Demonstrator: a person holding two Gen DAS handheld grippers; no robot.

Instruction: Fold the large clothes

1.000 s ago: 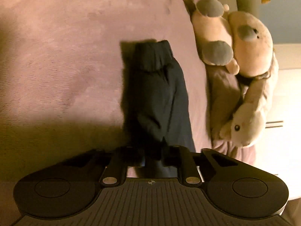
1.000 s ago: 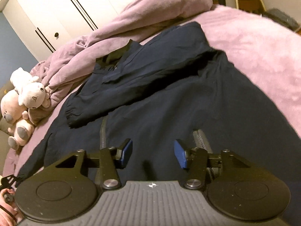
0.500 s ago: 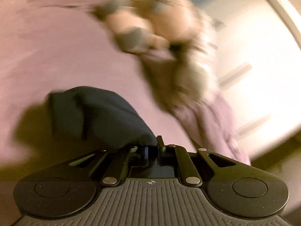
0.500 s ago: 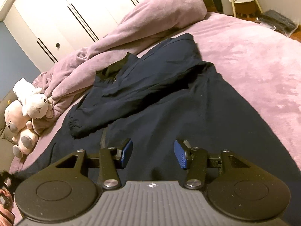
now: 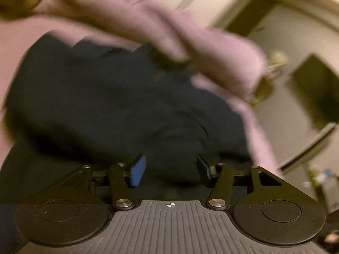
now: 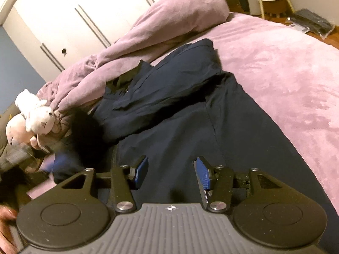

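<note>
Garment: a large dark navy jacket of smooth, matte woven cloth, spread flat on the bed, with one sleeve folded across its chest; the collar end lies against the bunched duvet.
Garment, left view: the jacket fills the middle as a dark, motion-blurred mass with soft rounded folds.
Bed: a pink-mauve plush cover with a short fuzzy nap, showing on the side of the jacket away from the toys.
Duvet: same mauve plush, heaped in thick rolls just past the jacket's collar.
Toys: two pale, fuzzy stuffed animals beside the jacket's collar end, against the duvet.
Wardrobe: glossy white doors with slim bar handles behind the duvet.
Left hand-held gripper: black frame, blue ribbed pads, released and spread wide above the jacket, holding nothing.
Right hand-held gripper: the same build, also released, its pads apart over the jacket's lower body.
Change, left: one second ago it was clamped on a hanging navy sleeve over bare bed; half a second ago it was still shut on cloth; now it has let go and faces the jacket body.
Change, right: it stays spread over the jacket, and the folded sleeve lies as before.
</note>
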